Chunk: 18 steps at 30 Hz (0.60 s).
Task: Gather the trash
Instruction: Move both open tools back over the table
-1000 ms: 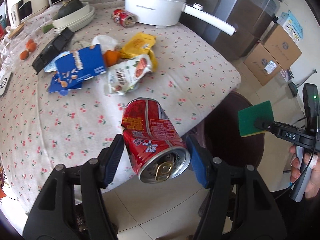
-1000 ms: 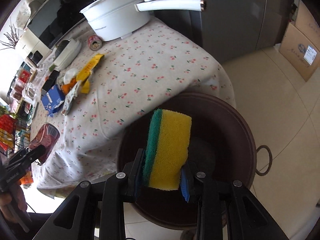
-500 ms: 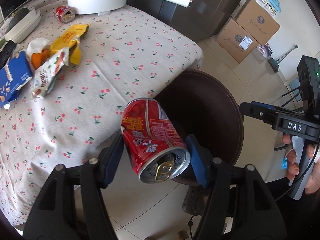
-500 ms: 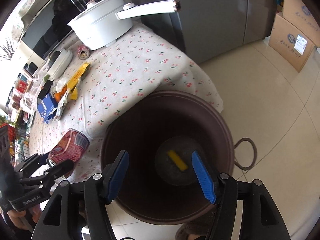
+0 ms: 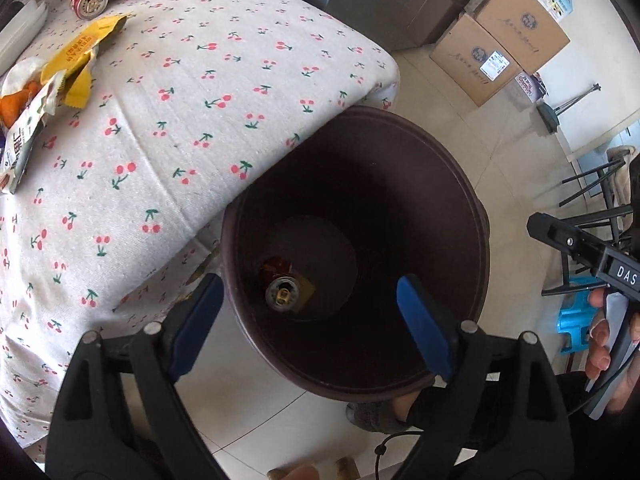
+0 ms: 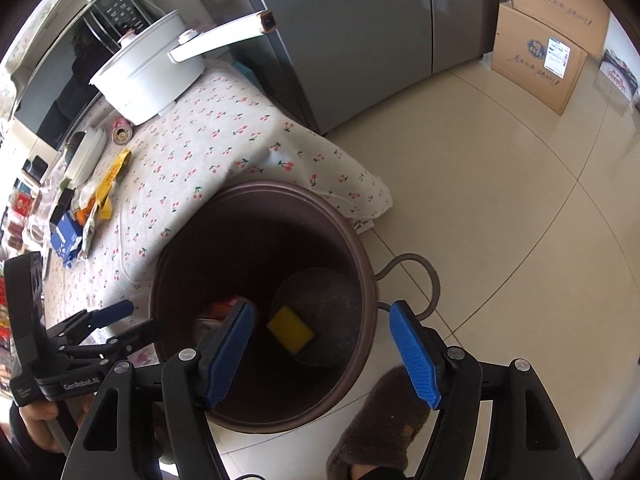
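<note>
1. Over the dark brown trash bin [image 5: 476, 208] beside the cherry-print tablecloth [image 5: 192, 128], the left gripper [image 5: 308, 304] hangs with its jaws spread wide and nothing between them; they have just been opening.

2. Down at the bin's bottom lies the red drink can [image 5: 282, 286], its opened top facing up, resting against the yellow sponge [image 6: 291, 335]. Both are already in.

3. Above the same bin the right gripper [image 6: 324, 346] also stands wide and empty, its blue pads framing the sponge far below; these jaws too have just been opening.

4. Back on the table, more litter waits: a yellow snack wrapper [image 5: 82, 46], a pale torn packet [image 5: 30, 128], a blue carton [image 6: 67, 236] and a small red tin [image 5: 90, 0] near the white electric pot [image 6: 152, 80].

5. Risk one: both grippers crowd the bin mouth close together, so a hasty swing back towards the table could knock one against the other or against the rim.

6. Risk two: the bin stands hard against the hanging cloth; a claw catching the cloth's edge could drag it and shift the wrappers or the pot.

7. Risk three: the wrappers are thin and lie flat and overlapping, so a pinch may slip off or lift two at once, and a loose one could fall to the tiled floor [image 6: 500, 208] short of the bin.

8. Risk four: the small tin lies on its side and may roll away when nudged.
</note>
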Each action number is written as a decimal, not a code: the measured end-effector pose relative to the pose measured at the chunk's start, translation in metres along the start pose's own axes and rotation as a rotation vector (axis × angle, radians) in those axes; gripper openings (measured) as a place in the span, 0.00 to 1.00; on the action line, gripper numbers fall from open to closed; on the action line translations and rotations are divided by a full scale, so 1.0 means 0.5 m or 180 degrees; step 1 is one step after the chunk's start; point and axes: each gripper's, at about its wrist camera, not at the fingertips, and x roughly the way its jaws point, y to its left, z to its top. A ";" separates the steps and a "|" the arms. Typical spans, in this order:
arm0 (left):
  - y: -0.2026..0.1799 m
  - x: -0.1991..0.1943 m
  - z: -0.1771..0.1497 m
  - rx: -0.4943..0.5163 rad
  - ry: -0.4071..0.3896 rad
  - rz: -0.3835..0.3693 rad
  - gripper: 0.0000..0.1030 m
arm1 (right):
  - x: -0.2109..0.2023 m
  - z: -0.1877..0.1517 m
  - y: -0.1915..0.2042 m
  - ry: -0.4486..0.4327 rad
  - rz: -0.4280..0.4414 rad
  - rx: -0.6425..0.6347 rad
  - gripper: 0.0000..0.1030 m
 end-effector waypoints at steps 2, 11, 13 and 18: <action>0.014 -0.012 0.001 -0.0061 -0.0031 0.0015 0.86 | -0.004 0.003 -0.006 -0.0012 0.0015 0.0011 0.71; 0.090 -0.105 -0.010 -0.0242 -0.0372 0.0256 0.87 | -0.006 0.021 0.054 -0.0045 0.0084 -0.0156 0.74; 0.115 -0.126 -0.015 -0.0309 -0.0446 0.0334 0.89 | -0.004 0.026 0.076 -0.0042 0.0088 -0.0212 0.74; 0.183 -0.166 -0.028 -0.0515 -0.0589 0.0535 0.91 | 0.010 0.040 0.141 -0.0031 0.0110 -0.0344 0.75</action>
